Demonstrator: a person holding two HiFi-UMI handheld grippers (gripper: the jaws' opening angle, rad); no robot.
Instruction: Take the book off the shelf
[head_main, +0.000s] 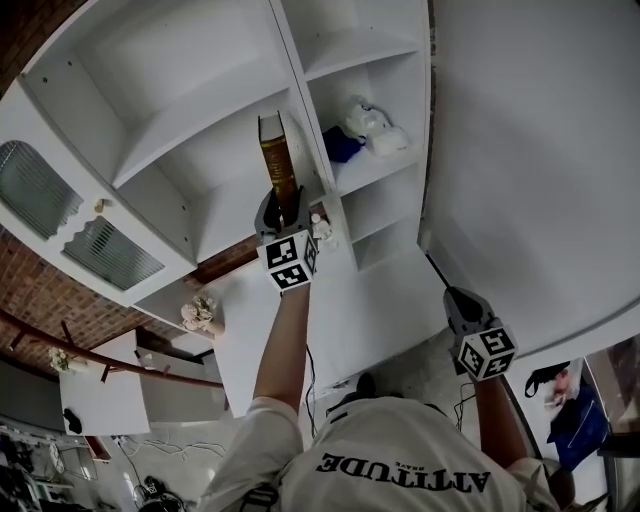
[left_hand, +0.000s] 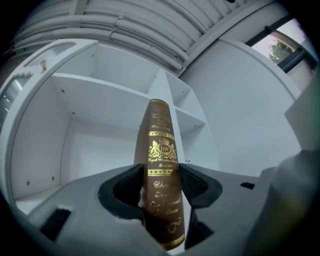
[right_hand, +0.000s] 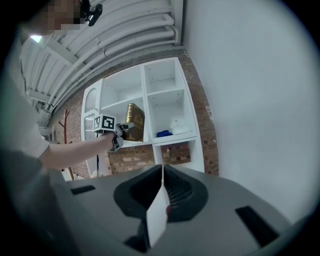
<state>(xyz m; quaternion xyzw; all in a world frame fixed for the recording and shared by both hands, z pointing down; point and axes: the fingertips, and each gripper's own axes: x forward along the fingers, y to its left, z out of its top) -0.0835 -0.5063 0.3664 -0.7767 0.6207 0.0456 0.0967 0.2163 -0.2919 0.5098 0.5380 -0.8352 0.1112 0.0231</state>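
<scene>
A brown book with gold lettering on its spine stands upright in a compartment of the white shelf unit, close to the middle divider. My left gripper reaches up to it, and its jaws are shut on the lower spine, a pad on each side. From the right gripper view the book and the left gripper show at the shelf front. My right gripper hangs low to the right, away from the shelf, shut on a thin white card.
A blue thing and a white thing lie in the compartment right of the book. A plain white wall stands right of the shelf unit, brick wall behind it. A small flower ornament sits on a white cabinet below.
</scene>
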